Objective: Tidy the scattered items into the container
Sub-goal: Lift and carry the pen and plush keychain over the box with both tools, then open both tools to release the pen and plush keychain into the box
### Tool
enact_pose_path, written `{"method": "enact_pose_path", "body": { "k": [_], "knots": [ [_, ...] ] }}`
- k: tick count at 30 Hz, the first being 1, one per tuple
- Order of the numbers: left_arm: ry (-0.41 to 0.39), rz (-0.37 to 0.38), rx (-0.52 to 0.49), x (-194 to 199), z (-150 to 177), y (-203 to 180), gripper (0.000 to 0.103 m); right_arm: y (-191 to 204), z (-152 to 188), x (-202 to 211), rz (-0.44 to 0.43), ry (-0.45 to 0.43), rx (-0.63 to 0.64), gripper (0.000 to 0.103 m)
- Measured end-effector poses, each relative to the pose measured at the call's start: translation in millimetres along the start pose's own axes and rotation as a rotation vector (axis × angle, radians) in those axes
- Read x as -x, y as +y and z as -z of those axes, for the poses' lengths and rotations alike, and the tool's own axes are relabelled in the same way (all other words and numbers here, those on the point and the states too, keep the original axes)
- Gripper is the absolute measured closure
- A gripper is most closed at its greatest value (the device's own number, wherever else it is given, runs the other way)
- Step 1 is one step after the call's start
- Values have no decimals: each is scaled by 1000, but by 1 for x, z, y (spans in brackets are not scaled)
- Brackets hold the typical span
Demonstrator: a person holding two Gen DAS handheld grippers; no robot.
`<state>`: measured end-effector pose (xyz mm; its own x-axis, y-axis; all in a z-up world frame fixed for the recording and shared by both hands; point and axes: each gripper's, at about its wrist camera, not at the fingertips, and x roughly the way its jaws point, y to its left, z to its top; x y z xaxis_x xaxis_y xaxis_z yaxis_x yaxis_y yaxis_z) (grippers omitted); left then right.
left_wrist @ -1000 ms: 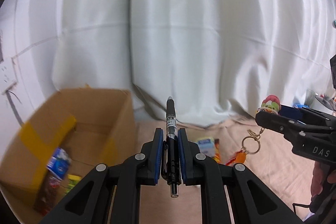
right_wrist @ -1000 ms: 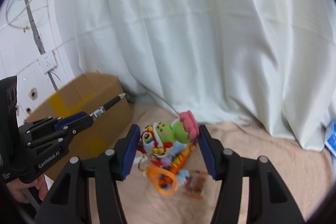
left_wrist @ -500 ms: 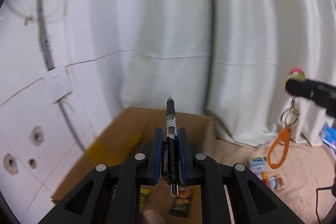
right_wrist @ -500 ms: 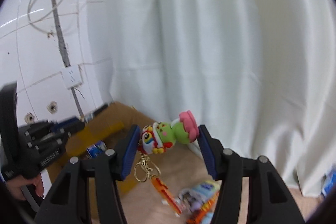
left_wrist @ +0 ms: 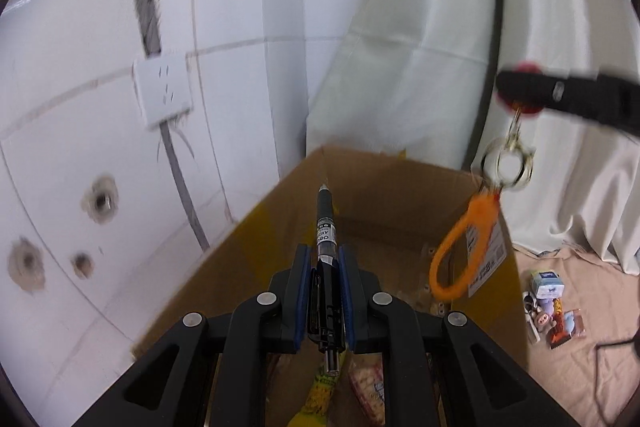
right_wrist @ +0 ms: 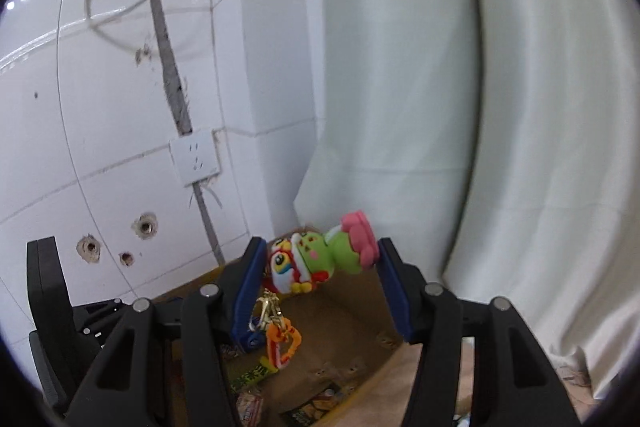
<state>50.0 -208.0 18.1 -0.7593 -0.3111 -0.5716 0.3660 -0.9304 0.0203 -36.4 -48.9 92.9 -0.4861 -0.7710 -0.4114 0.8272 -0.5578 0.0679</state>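
Both grippers are positioned over the open cardboard box (left_wrist: 384, 211), which stands against the tiled wall (left_wrist: 224, 115). The left gripper (left_wrist: 323, 301) is clamped on a black pen (left_wrist: 325, 259) held lengthwise, tip forward, above the box interior. The right gripper (right_wrist: 318, 277) is clamped on a green and pink toy keychain (right_wrist: 320, 257), with its ring and orange strap (left_wrist: 466, 247) dangling over the box opening. Snack packets (right_wrist: 248, 379) are seen lying on the box floor.

Judgement: release step in hand. Each item should be carried well inside the rim before the jaws are parted, and the strap should be kept from snagging on the box edge. More small items (left_wrist: 550, 307) remain on the beige cloth (left_wrist: 580, 367) outside the box.
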Motion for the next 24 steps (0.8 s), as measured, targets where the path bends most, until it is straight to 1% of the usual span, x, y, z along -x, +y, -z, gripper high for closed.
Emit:
{"method": "enact_pose_path", "body": {
  "k": [2, 4, 6, 10, 15, 19, 22, 23, 24],
  "knots": [
    [23, 11, -18, -7, 11, -1, 88, 4, 15, -15, -6, 43, 5, 43],
    [35, 29, -9, -12, 18, 0, 88, 7, 32, -30, -4, 83, 8, 43],
    [41, 32, -19, -13, 19, -2, 88, 7, 48, -43, -5, 121, -5, 43],
    [38, 49, -33, -13, 20, -3, 88, 11, 68, -57, -9, 183, -39, 43],
    [67, 64, -25, -22, 21, 0, 88, 18, 72, -57, -10, 219, -40, 43],
    [73, 62, -17, -25, 19, 2, 88, 24, 72, -62, -23, 252, -29, 42],
    [70, 63, -9, -25, 19, 3, 88, 27, 73, -60, -8, 240, -9, 42],
    [71, 63, -7, -26, 19, 2, 88, 28, 72, -59, -5, 241, -3, 36],
    [74, 63, -8, -27, 19, 2, 88, 28, 71, -58, -1, 242, 4, 23]
  ]
}}
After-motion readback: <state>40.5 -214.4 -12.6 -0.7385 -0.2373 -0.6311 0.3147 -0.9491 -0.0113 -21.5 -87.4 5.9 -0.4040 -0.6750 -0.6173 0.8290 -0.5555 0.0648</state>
